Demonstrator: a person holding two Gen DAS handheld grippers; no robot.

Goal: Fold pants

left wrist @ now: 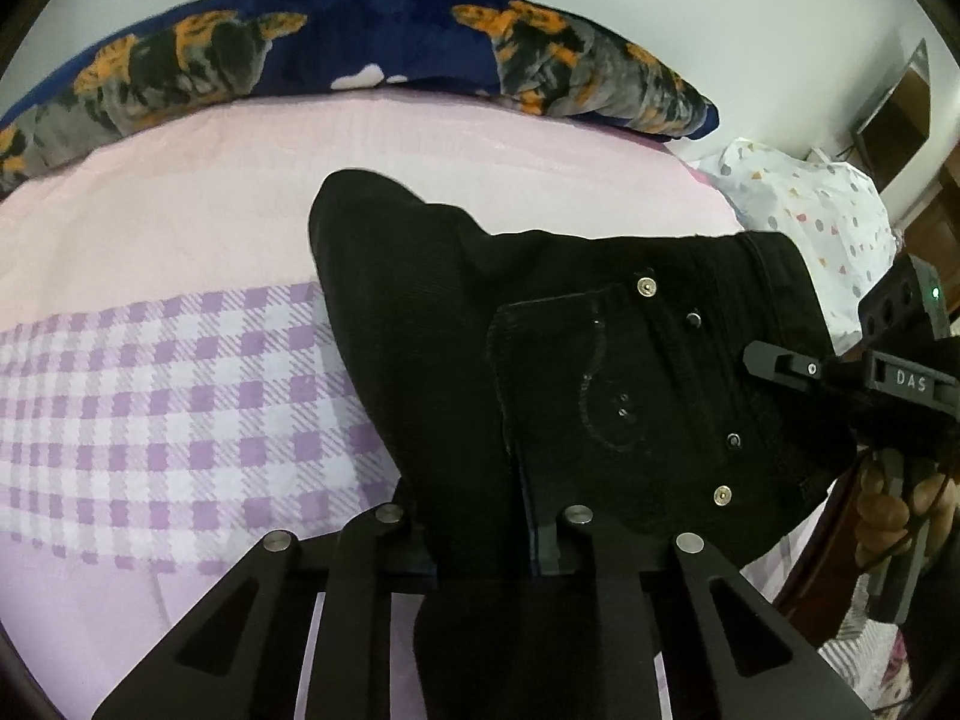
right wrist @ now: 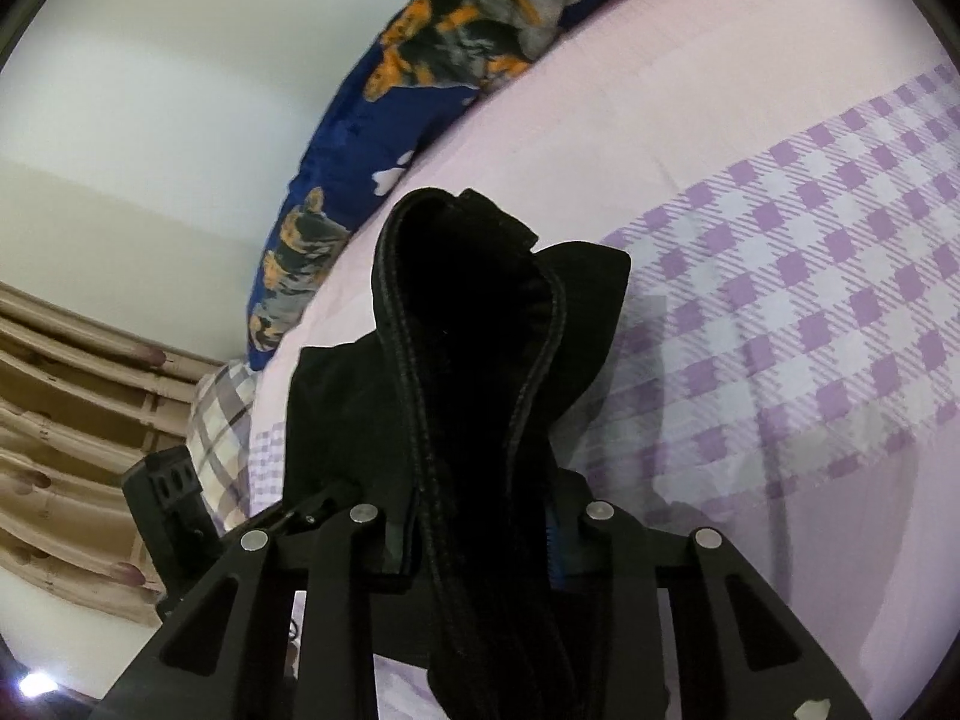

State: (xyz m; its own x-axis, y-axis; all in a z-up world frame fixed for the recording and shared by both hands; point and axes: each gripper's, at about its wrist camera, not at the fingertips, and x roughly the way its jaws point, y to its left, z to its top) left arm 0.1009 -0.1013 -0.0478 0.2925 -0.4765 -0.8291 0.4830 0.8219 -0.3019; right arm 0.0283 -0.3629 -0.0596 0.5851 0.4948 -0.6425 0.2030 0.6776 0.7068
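The left tongs (left wrist: pixel 486 546) are clamped on the black pants (left wrist: pixel 600 360), gripping fabric near the waistband. The right tongs (right wrist: pixel 480 546) grip a bunched edge. The pants hang between both tongs above the bed (left wrist: pixel 180 210).

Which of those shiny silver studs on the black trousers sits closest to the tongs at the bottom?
The lower silver stud, just above the left tongs. The other silver stud sits higher on the black trousers.
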